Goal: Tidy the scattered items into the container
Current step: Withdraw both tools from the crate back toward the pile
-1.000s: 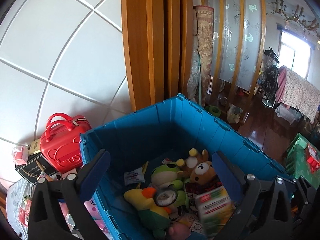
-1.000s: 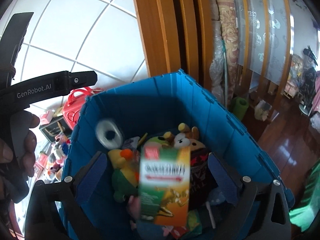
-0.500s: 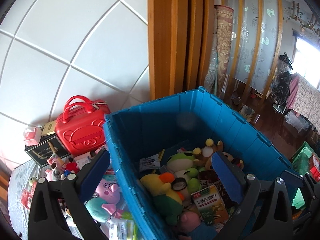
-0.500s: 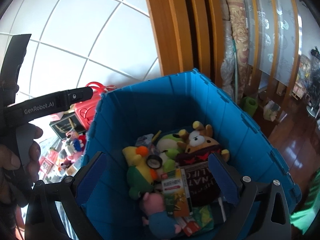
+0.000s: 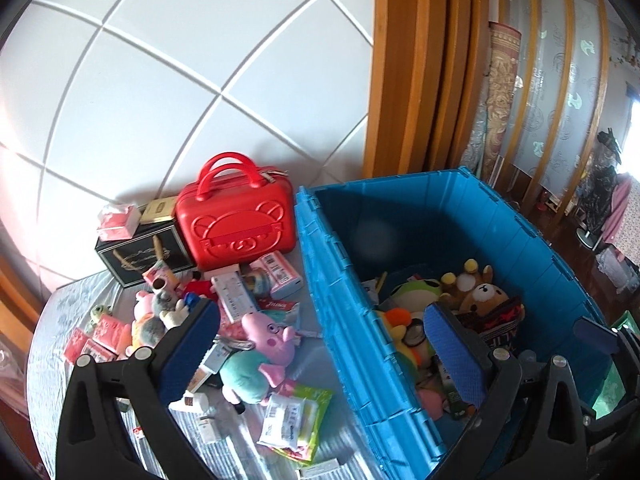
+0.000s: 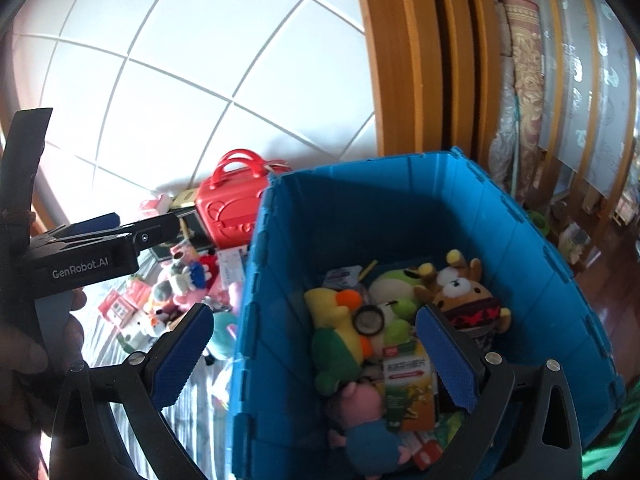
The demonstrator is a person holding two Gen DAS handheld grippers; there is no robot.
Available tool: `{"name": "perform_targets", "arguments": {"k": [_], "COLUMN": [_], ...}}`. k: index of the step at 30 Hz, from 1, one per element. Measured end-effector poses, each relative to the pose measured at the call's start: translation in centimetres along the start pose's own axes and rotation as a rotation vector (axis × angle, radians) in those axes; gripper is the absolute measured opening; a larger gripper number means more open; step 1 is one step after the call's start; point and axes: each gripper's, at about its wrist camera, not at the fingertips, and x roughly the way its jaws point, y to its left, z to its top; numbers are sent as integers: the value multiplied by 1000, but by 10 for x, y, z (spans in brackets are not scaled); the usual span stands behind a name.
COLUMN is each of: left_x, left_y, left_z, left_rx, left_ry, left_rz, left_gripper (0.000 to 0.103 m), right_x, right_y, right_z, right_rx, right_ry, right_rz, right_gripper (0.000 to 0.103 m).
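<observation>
Claws: left claw (image 5: 320, 344) spread, empty, straddling blue crate (image 5: 344, 300) wall; right claw (image 6: 316, 356) spread, empty. Pig toy (image 5: 268, 336) left of crate.

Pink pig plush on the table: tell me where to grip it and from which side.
Grip the pink pig plush across its teal body, coming from above with the open left gripper. The body is its widest soft part and faces up, clear of the blue crate.

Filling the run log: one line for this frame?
left gripper: open, empty | right gripper: open, empty | blue crate: partly filled | pink pig plush: on table
</observation>
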Motion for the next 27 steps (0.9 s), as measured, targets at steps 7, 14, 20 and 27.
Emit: {"name": "perform_targets", "arguments": {"k": [7,14,20,27], "left_x": [-23,-37,-50,-63], "left_y": [44,81,103,122], "left_z": [-22,-47,-64,-81], "left_rx": [-57,-112,-149,-161], "left_ry": [0,30,51,65], "left_rz": [56,107,139,181], "left_gripper": [103,103,103,103], "right_x": [5,7,6,2], "right_y": [42,78,100,121], "right_z": [-4,-6,-7,-9], "right_rx": [-52,-90,-118,-151], "right_ry": [16,34,48,62], "right_rz": [38,63,70,82], "right_gripper": [103,103,103,103]}}
